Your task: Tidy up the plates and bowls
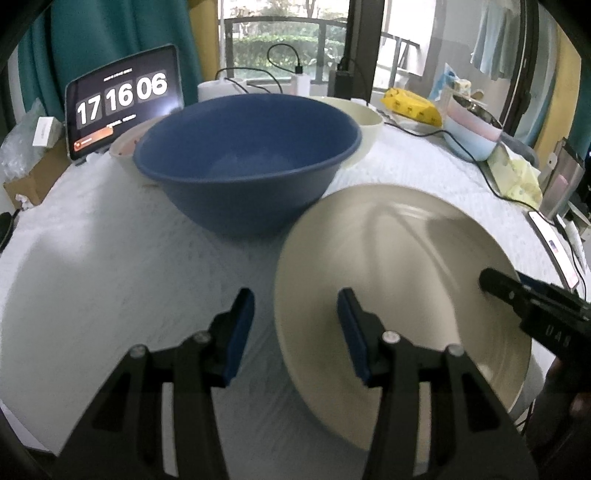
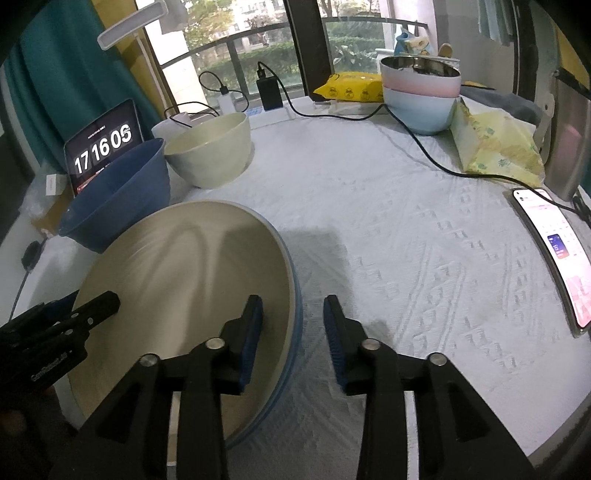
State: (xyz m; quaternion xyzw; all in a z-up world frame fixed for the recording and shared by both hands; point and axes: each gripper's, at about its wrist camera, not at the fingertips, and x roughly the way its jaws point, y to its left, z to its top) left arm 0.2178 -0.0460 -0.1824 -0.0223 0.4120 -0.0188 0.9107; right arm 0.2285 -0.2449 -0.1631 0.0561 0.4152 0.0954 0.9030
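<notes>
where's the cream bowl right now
The cream bowl sits at the back left of the table in the right wrist view, just right of the blue bowl and behind the plate.

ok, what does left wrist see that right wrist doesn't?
Left wrist only: a pinkish bowl tucked behind the blue bowl, beside the tablet clock.
Right wrist only: a lamp head at top left and the blue rim under the beige plate.
Both: blue bowl, cream bowl, beige plate, tablet clock, phone, stacked pastel bowls.
</notes>
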